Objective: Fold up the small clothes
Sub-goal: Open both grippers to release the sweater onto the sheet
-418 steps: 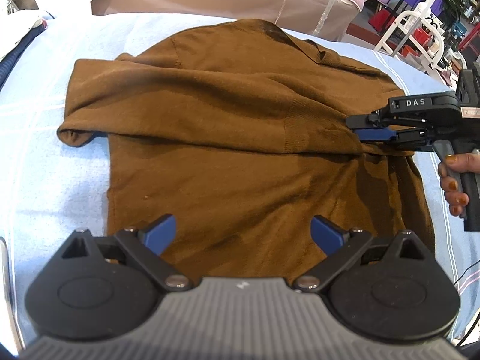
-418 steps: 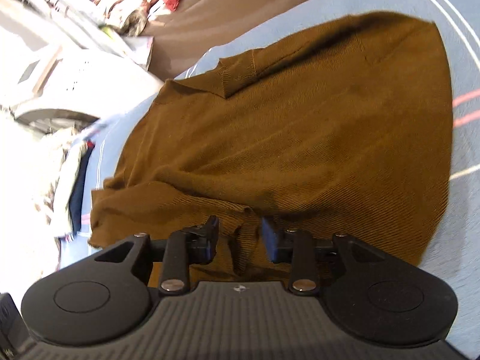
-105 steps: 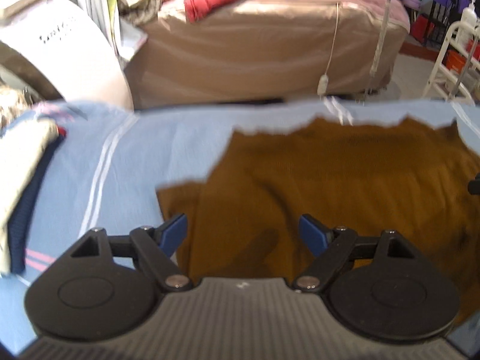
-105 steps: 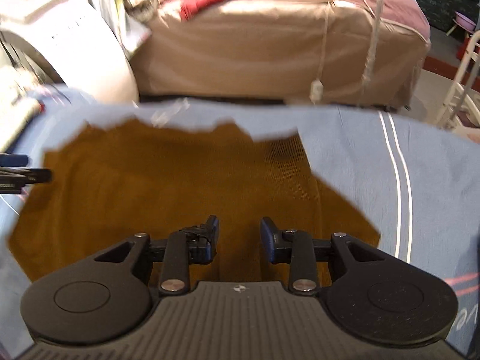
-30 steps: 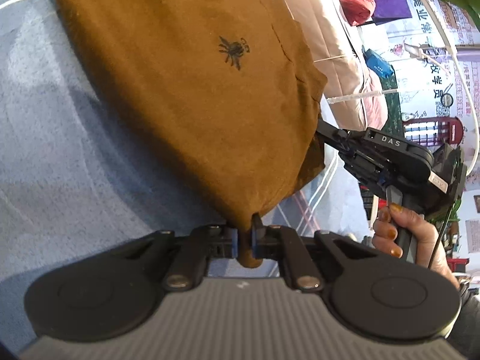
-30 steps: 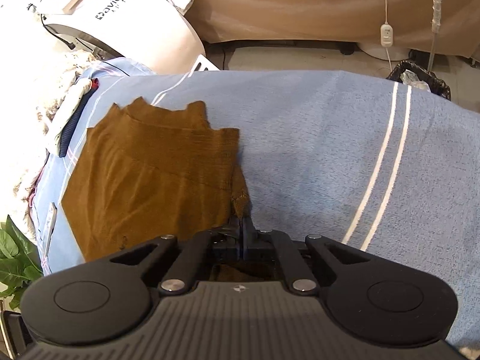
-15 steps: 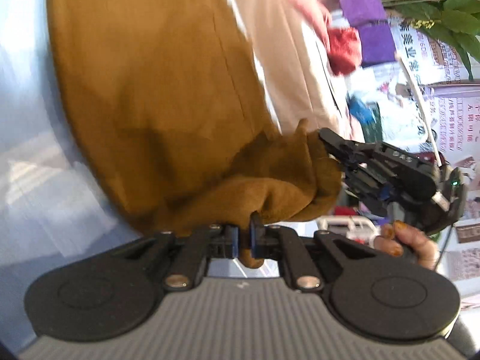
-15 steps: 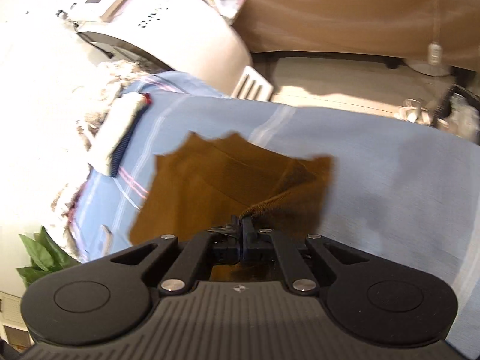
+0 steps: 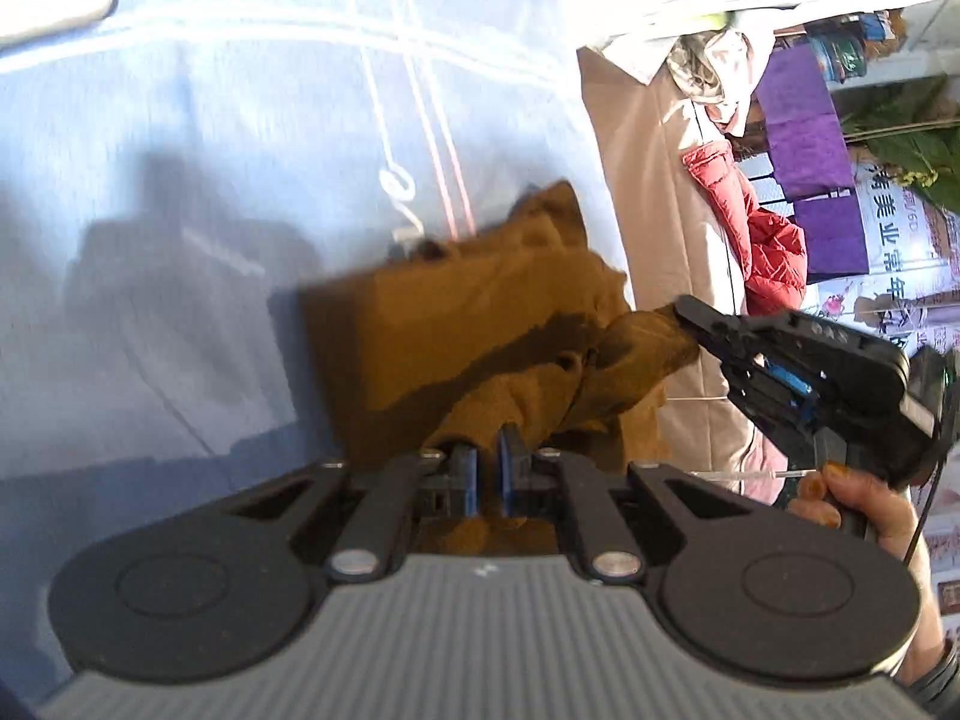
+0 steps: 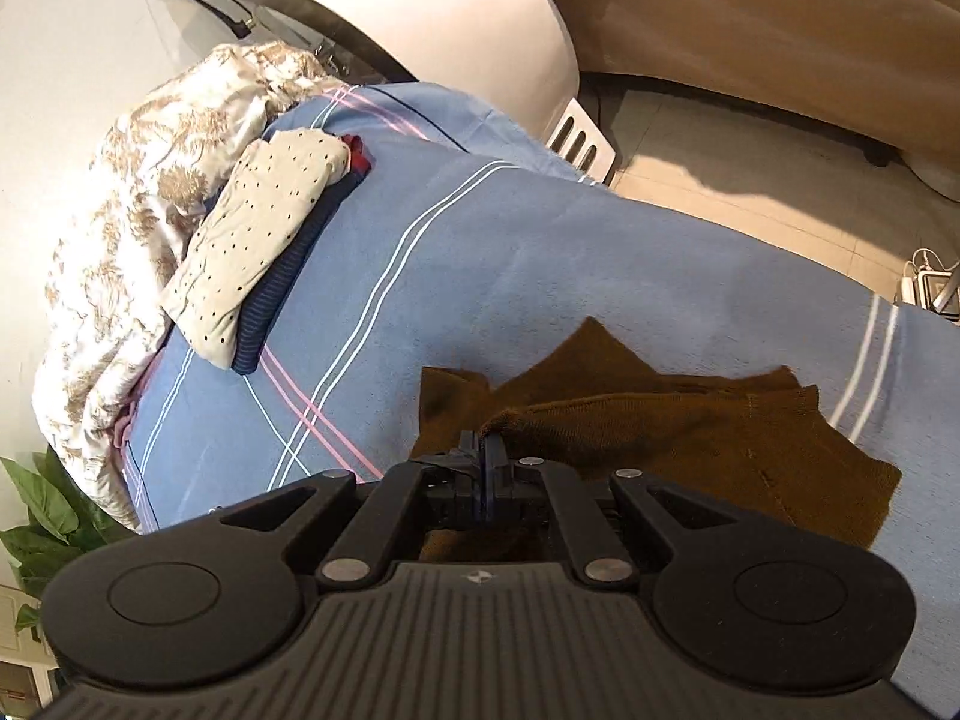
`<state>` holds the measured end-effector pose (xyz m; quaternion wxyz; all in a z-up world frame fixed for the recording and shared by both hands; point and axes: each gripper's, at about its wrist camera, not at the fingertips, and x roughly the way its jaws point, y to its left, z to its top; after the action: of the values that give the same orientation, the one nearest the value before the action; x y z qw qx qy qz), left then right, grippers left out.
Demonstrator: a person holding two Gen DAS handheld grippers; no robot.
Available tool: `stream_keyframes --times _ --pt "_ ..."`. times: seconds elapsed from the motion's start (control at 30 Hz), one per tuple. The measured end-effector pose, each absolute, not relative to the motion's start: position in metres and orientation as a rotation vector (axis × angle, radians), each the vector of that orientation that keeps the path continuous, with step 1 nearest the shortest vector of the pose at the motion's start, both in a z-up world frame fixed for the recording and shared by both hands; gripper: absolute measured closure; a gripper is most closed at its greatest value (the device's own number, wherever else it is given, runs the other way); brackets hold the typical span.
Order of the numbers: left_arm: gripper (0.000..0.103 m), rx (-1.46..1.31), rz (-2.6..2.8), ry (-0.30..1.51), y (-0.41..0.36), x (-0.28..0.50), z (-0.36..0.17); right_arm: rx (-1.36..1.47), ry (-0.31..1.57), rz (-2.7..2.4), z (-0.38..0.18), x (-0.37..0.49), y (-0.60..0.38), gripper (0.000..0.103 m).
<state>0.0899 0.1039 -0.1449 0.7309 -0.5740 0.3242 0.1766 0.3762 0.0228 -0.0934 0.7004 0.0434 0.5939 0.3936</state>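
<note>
A brown knit sweater (image 9: 456, 336) lies partly folded on the blue striped sheet (image 9: 180, 180). My left gripper (image 9: 487, 450) is shut on one bunched corner of it. My right gripper (image 10: 485, 441) is shut on another corner of the sweater (image 10: 690, 438) and holds that edge just over the folded part. The right gripper also shows in the left wrist view (image 9: 684, 309), pinching the cloth at its right end, close to my left gripper. The two held corners are near each other above the lower layer.
A stack of folded clothes (image 10: 264, 240) lies on the sheet (image 10: 540, 264) at far left beside a floral quilt (image 10: 120, 210). A white machine (image 10: 420, 6) and a tan covered bed (image 10: 780, 18) stand beyond the sheet's edge.
Both grippers, still shut on the sweater's corners, have carried them over the lower part and down toward the sheet; the sweater now lies doubled and lower than before.
</note>
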Motion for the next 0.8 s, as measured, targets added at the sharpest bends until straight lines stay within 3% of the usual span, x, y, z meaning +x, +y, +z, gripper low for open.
stream_keyframes --times 0.07,0.17,0.2,0.23,0.3,0.33,0.43,0.53,0.7,0.8 --pt "0.095 -1.253 0.381 0.728 0.115 0.089 -0.150 0.084 1.333 0.863 -0.098 0.375 0.036 0.100" --pt "0.081 -1.321 0.382 0.775 0.131 0.090 -0.163 0.036 1.342 0.819 -0.107 0.375 0.048 0.097" --pt "0.074 -1.311 0.387 0.773 0.135 0.091 -0.162 0.033 1.336 0.817 -0.108 0.375 0.051 0.088" --pt "0.060 -1.280 0.398 0.771 0.136 0.087 -0.161 0.033 1.332 0.813 -0.109 0.374 0.055 0.083" --pt "0.043 -1.186 0.406 0.758 0.139 0.082 -0.152 0.020 1.322 0.812 -0.109 0.372 0.060 0.074" --pt "0.040 -1.130 0.410 0.751 0.142 0.083 -0.146 0.012 1.308 0.811 -0.108 0.370 0.063 0.067" --pt "0.037 -0.944 0.406 0.736 0.146 0.075 -0.126 0.109 1.245 0.824 -0.101 0.369 0.061 0.056" --pt "0.038 -0.745 0.308 0.733 0.140 0.072 -0.105 0.221 1.137 0.841 -0.082 0.364 0.047 0.056" --pt "0.041 -0.370 0.083 0.816 0.095 0.096 -0.089 0.024 1.014 0.812 -0.061 0.335 0.016 0.056" --pt "0.051 -0.254 0.040 0.888 0.085 0.102 -0.099 -0.007 1.041 0.812 -0.067 0.316 -0.013 0.056"
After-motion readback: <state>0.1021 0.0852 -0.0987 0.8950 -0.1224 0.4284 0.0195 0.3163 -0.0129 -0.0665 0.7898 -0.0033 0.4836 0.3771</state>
